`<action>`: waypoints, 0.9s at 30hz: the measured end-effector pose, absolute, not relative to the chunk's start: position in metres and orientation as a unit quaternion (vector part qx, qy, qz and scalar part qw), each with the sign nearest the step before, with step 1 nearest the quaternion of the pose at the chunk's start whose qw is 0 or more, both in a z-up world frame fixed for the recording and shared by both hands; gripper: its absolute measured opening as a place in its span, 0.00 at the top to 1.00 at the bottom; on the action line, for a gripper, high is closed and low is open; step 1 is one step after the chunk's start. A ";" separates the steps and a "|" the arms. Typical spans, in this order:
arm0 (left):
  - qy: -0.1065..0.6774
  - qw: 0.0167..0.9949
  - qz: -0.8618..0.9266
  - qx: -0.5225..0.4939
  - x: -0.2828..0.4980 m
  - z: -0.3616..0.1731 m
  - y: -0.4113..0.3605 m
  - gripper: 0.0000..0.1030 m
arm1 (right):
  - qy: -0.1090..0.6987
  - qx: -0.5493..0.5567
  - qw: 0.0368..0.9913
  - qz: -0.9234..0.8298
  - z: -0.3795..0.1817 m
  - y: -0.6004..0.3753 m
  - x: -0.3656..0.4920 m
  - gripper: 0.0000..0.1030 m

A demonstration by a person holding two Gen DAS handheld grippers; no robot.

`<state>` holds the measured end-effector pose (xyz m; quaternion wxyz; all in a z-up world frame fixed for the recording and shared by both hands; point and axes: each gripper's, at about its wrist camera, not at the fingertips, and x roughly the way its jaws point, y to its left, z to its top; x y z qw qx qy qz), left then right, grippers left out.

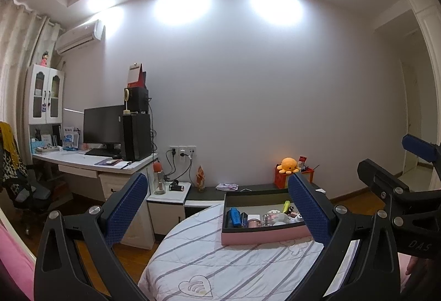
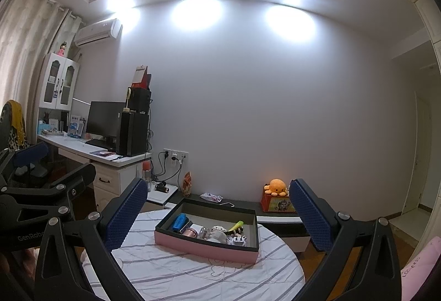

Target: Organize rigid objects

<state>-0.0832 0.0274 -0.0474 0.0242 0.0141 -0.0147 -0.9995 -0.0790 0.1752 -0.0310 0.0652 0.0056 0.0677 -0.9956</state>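
Readable: "DAS" on right gripper [image 1: 419,160] body, lower right of left wrist view — "GenRobo" on left gripper [image 2: 41,163] body, lower left of right wrist view.

Both wrist cameras look level across a striped bed [image 1: 234,259] toward the far white wall [image 2: 261,108], set back from a pink-sided tray [image 2: 204,247]. The left camera stands left of the right; both share tray, desk [image 1: 91,160] and wall.

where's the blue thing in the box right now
The blue item lies at the left end of the pink box on the striped cover, left of a round pink tin; the left wrist view shows it there too.
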 end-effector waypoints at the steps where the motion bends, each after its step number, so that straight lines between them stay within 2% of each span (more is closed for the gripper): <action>1: -0.015 0.024 -1.000 0.012 -0.083 -0.047 0.027 0.00 | 0.068 0.006 0.066 -0.996 -0.031 0.175 -0.079 0.00; 27: -0.019 0.028 -0.999 0.019 -0.087 -0.046 0.033 0.00 | 0.064 0.015 0.066 -0.996 -0.034 0.179 -0.084 0.00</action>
